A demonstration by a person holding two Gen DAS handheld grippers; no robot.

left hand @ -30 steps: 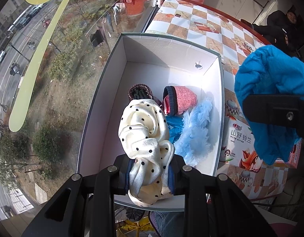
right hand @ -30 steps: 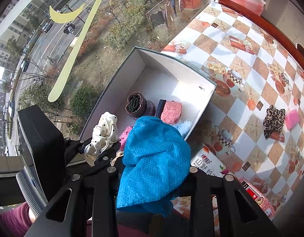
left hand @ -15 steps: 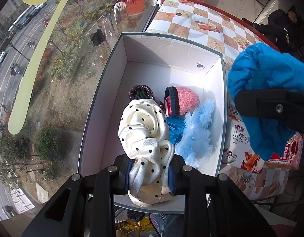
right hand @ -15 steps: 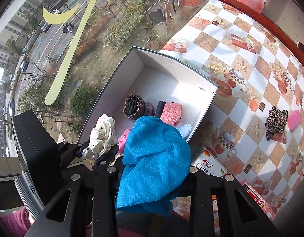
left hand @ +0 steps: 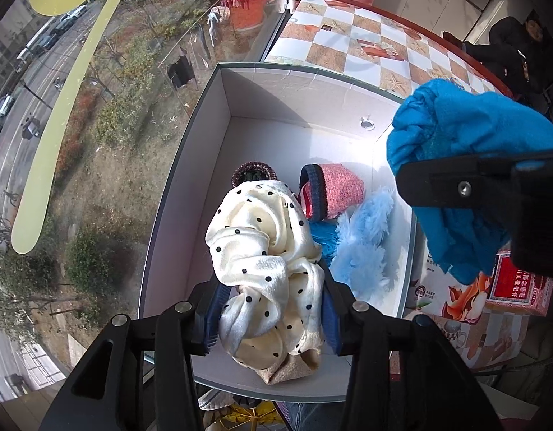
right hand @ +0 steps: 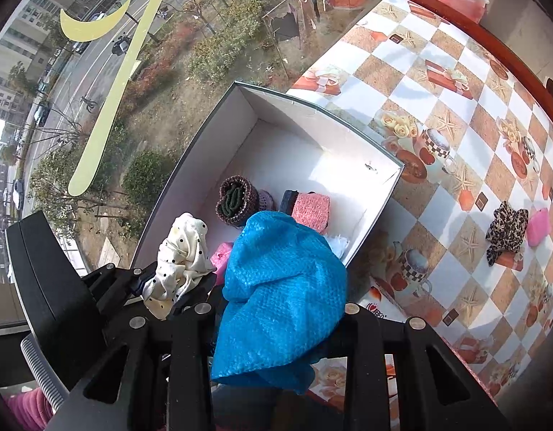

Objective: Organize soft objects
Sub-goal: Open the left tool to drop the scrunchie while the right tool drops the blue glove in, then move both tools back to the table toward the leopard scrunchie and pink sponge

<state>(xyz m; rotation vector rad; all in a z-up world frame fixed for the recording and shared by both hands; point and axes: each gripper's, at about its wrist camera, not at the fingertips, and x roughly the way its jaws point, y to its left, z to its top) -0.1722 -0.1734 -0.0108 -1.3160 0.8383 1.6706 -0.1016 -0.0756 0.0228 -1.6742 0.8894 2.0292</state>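
The left gripper [left hand: 271, 309] has its fingers clamped on a cream dotted scarf [left hand: 265, 251], bunched and knotted, hanging over the near end of the white box [left hand: 190, 165]. The right gripper [right hand: 280, 318] has its fingers closed on a blue cloth [right hand: 281, 287], which sits at about 3 o'clock in the left view, above the box's right rim.

Both pieces look light and limp — the scarf appears satiny, so it may slide between the fingers unless gripped through a thick fold, as it is now. The blue cloth looks coarser and bulkier; it should hold well but will slump and spread when let go.

Inside the box, from 12 to 2 o'clock of the scarf, lie a dark rolled knit [right hand: 236, 203], a pink knit [left hand: 333, 190] and a pale-blue fluffy piece [left hand: 362, 244]. The far half of the box floor is bare — likely the better place to drop either piece.

On the table [right hand: 456, 115], at 3 o'clock in the right view, a leopard-print scrunchie [right hand: 504, 230] and a small pink item [right hand: 538, 226] lie touching, well apart from the box.
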